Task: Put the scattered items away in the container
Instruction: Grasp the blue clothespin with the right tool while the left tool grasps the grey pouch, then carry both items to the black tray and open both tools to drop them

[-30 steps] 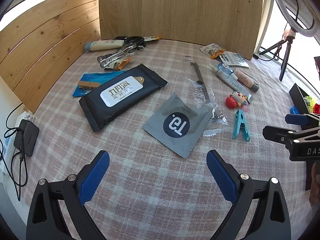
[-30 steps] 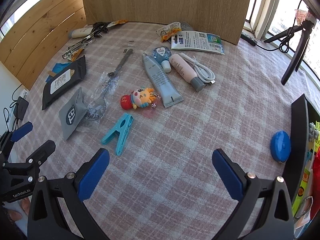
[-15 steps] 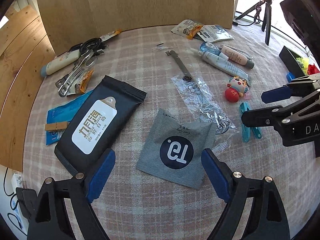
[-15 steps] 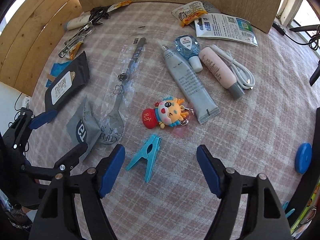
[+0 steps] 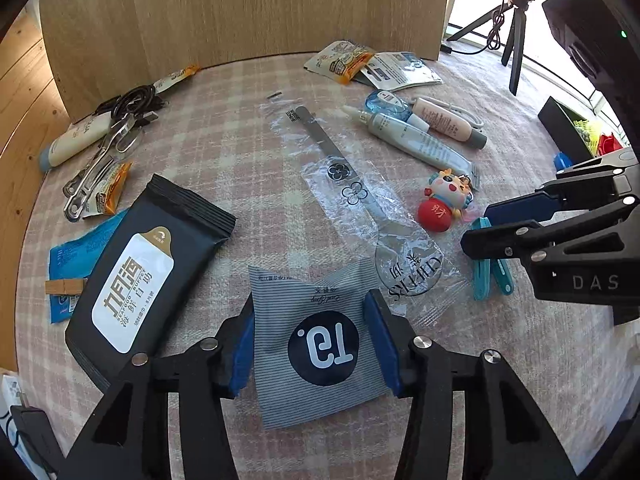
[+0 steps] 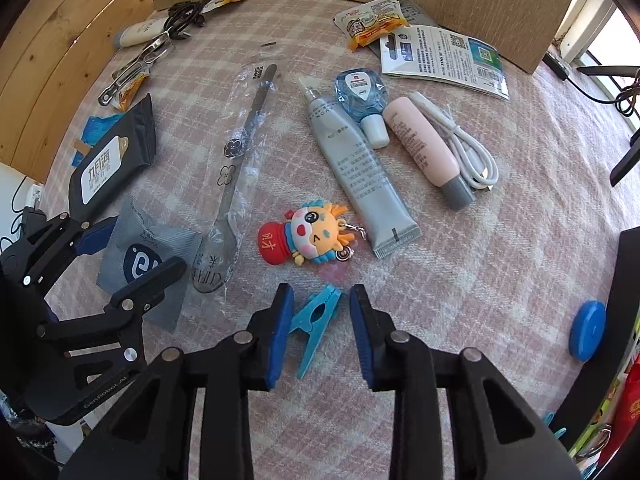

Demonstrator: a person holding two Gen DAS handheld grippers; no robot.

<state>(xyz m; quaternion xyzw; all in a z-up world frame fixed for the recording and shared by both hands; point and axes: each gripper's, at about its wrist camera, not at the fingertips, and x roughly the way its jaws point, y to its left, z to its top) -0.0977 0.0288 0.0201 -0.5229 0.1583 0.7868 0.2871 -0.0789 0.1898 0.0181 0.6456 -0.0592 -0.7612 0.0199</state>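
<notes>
left wrist: left hand-held gripper point(image 5: 316, 344) closing, pads touching grey sachet point(image 5: 316, 332) | right hand-held gripper point(image 6: 318, 328) closing around teal clothespin point(image 6: 316, 322)

My left wrist view looks steeply down from close above the grey sachet point(image 5: 320, 344), facing the far wooden board point(image 5: 248, 8). My right wrist view, just to its right, looks down equally close over the blue clothespin point(image 6: 316, 320). Both share the wrapped spoon point(image 5: 360, 200), the cartoon keychain point(image 6: 312, 236) and the tubes beyond.
</notes>
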